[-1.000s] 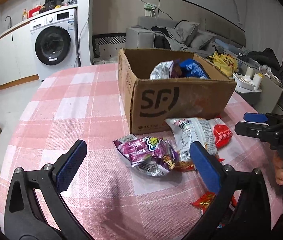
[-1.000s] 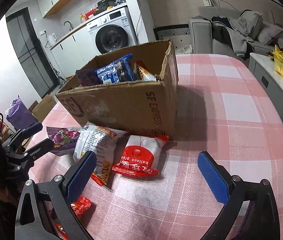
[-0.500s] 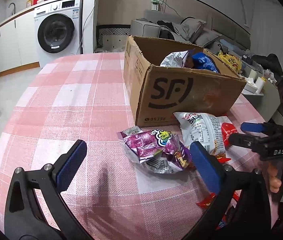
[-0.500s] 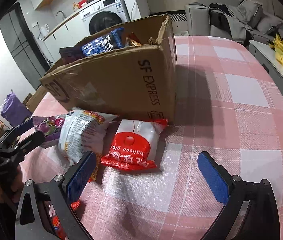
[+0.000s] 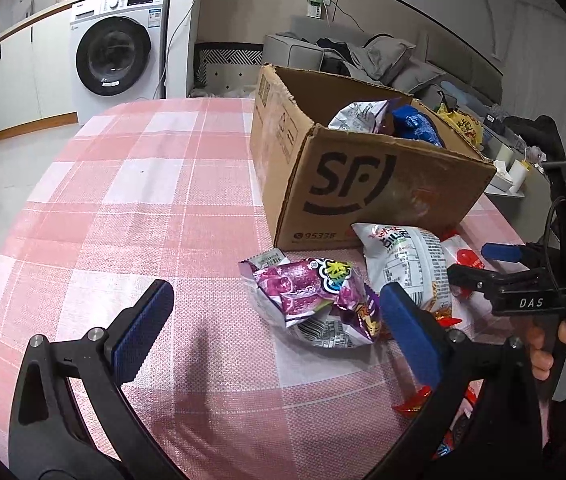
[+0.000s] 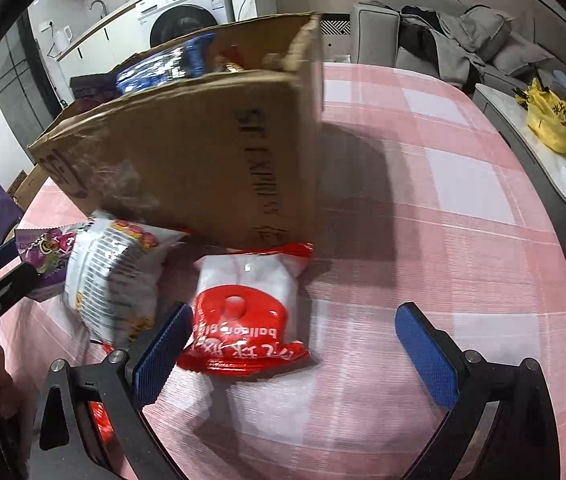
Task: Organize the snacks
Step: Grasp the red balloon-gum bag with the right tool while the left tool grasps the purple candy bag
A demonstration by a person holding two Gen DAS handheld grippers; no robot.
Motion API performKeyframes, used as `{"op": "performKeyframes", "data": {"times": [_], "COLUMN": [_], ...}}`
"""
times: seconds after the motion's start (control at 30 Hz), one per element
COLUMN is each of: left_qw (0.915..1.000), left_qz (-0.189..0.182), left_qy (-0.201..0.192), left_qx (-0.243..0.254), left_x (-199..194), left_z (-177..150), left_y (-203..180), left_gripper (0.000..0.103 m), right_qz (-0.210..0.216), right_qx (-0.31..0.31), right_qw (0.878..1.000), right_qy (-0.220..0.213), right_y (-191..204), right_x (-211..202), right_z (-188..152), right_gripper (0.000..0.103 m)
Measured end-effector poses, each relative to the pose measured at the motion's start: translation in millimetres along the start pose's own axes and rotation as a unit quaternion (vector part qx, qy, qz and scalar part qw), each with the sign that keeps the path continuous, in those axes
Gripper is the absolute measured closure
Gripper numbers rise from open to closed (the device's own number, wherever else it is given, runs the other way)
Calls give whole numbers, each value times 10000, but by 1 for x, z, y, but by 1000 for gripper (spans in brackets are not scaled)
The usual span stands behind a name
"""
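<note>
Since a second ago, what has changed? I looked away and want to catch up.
Both tongs closed in on the snacks. The right tongs came down toward the red-and-white packet, which now lies partly between the open jaws. The left tongs edged nearer the purple packet. Nothing gripped or released; the packets and the cardboard box kept their places.

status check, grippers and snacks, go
Left gripper and right gripper open, empty. Red-and-white balloon packet lies beside the brown cardboard box. Nothing blocking.
</note>
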State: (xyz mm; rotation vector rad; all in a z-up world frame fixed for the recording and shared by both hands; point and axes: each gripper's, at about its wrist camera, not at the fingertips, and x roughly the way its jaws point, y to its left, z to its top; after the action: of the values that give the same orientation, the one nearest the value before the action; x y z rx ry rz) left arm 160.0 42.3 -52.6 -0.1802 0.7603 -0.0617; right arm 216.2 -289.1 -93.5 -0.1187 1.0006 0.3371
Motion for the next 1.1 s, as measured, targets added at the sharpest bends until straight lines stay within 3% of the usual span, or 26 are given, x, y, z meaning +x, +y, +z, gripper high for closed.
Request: {"op": "performKeyframes", "data": {"times": [0.2, 0.3, 0.37, 0.43, 0.47, 0.63, 0.87, 0.97, 1.03, 1.1], "left_qw": [10000, 10000, 10000, 10000, 10000, 9996, 9994, 9992, 9987, 9988], "left_qz": [3, 2, 15, 5, 6, -229, -130, -211, -371, -380], "left_qy": [5, 9, 7, 6, 8, 156, 309, 343, 333, 311], "left_qx": [2, -3, -1, 1, 3, -49, 70, 26, 39, 34], "left_x": [2, 2, 2, 3, 3, 7, 16, 18, 17, 17], "left_z": [0, 0, 0, 1, 0, -2, -4, -4, -4, -5], "left_y": [4, 4, 3, 4, 4, 3, -4, -3, -2, -1], "left_gripper": [1, 1, 1, 1, 1, 1, 3, 19, 41, 43], "right_qz": [115, 123, 255, 545, 690, 822, 877, 844, 817, 804], "right_qx": [-199, -345, -377, -433, -456, -622, -568, -569, -557, -570], "right_qw": [9997, 9992, 9988, 9973, 9964, 9944, 9943, 9946, 9949, 9949], "right_qy": [-95, -167, -205, -215, -207, -239, -205, -214, -213, -226], "right_y": [4, 10, 12, 15, 17, 25, 25, 24, 24, 24], "right_x": [-3, -5, -7, -11, -12, -15, -14, -15, -15, -16], "right_z": [-3, -5, -6, -8, -9, -10, -12, -12, -12, -12], "right_gripper": [9, 23, 41, 55, 56, 57, 57, 57, 57, 57]}}
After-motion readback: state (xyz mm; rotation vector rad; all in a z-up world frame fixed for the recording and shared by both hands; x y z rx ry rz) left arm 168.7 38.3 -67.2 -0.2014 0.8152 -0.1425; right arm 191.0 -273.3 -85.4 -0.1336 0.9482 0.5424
